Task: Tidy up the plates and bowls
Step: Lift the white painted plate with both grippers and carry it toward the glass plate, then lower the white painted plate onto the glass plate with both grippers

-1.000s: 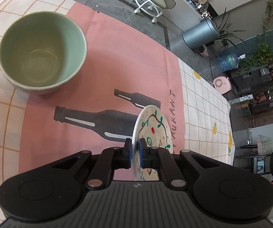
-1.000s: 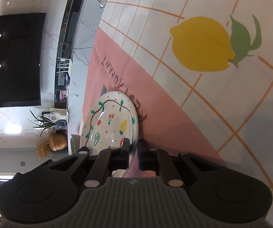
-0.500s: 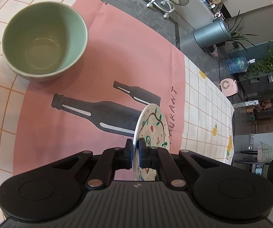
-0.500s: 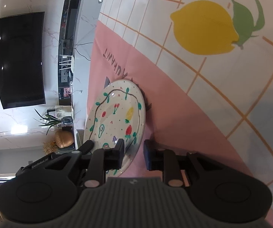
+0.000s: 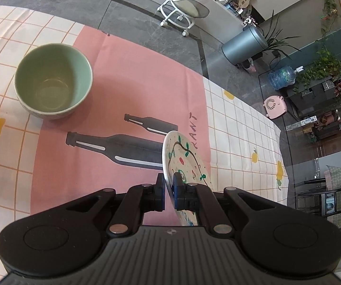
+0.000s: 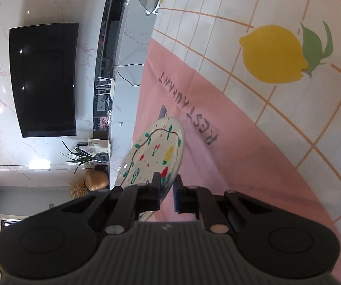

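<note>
Left wrist view shows the left gripper (image 5: 169, 191) clamped on the near rim of a small painted plate (image 5: 182, 159), which stands on edge between the blue pads, its decorated face turned to the right. On the pink panel of the tablecloth (image 5: 122, 76) the letters "RANT" can be read beside the plate, next to two printed dark bottles (image 5: 113, 147). A green bowl (image 5: 52, 80) sits upright and empty on the cloth, well apart from the plate, up and to the left. Compared with a second ago, the bowl and the bottles look smaller and lower in this view, more grey floor shows beyond the table edge, and the plate hangs higher over the cloth; the grip on the rim is unchanged. Right wrist view shows the same plate (image 6: 156, 152) from its painted side, with cherries, a strawberry, a yellow fruit and green leaves on a dotted cream ground. The right gripper (image 6: 166, 193) has its jaws closed to a narrow gap on the plate's near rim; they opened wider half a second ago and have just been closing again, with the rim between them. The whole word "RESTAURANT" (image 6: 189, 109) reads upside down on the pink cloth here, and a large printed lemon (image 6: 275, 53) lies on the checked part. Only this view shows the dark wall screen (image 6: 44, 78); only the left one shows the bowl, a wheeled stool (image 5: 182, 9) and a grey bin (image 5: 244, 42).
</note>
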